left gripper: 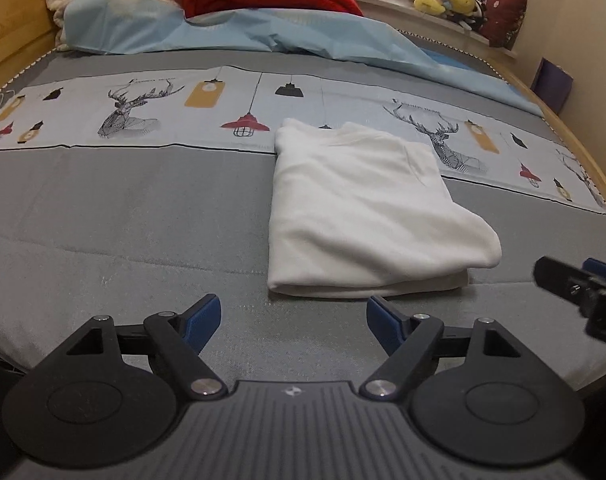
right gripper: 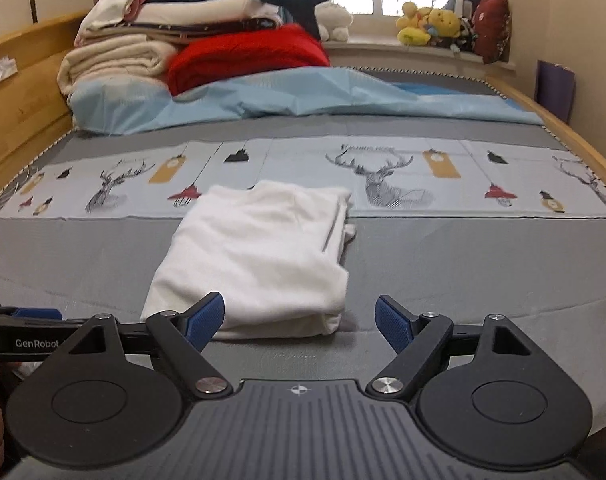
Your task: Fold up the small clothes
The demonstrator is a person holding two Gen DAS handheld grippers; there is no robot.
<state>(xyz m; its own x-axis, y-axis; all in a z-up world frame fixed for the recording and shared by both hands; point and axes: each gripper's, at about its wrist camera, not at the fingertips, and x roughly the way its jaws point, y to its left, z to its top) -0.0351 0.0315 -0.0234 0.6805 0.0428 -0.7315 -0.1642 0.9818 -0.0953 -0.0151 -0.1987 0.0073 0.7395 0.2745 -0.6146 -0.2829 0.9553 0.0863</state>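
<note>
A white garment [left gripper: 367,208] lies folded into a flat rectangle on the grey bed cover; it also shows in the right wrist view [right gripper: 259,256]. My left gripper [left gripper: 293,320] is open and empty, just short of the garment's near edge. My right gripper [right gripper: 301,320] is open and empty, its left blue fingertip [right gripper: 207,316] in front of the garment's near edge. The right gripper shows at the right edge of the left wrist view [left gripper: 583,284], and the left gripper at the left edge of the right wrist view [right gripper: 23,324].
The bed [right gripper: 463,264] has a grey cover with a deer-print band. A light blue quilt [right gripper: 303,92], a red blanket [right gripper: 247,56] and stacked cream bedding [right gripper: 115,60] lie at the far end. Plush toys [right gripper: 431,24] sit on the windowsill. A wooden bed frame [right gripper: 23,112] runs along the left.
</note>
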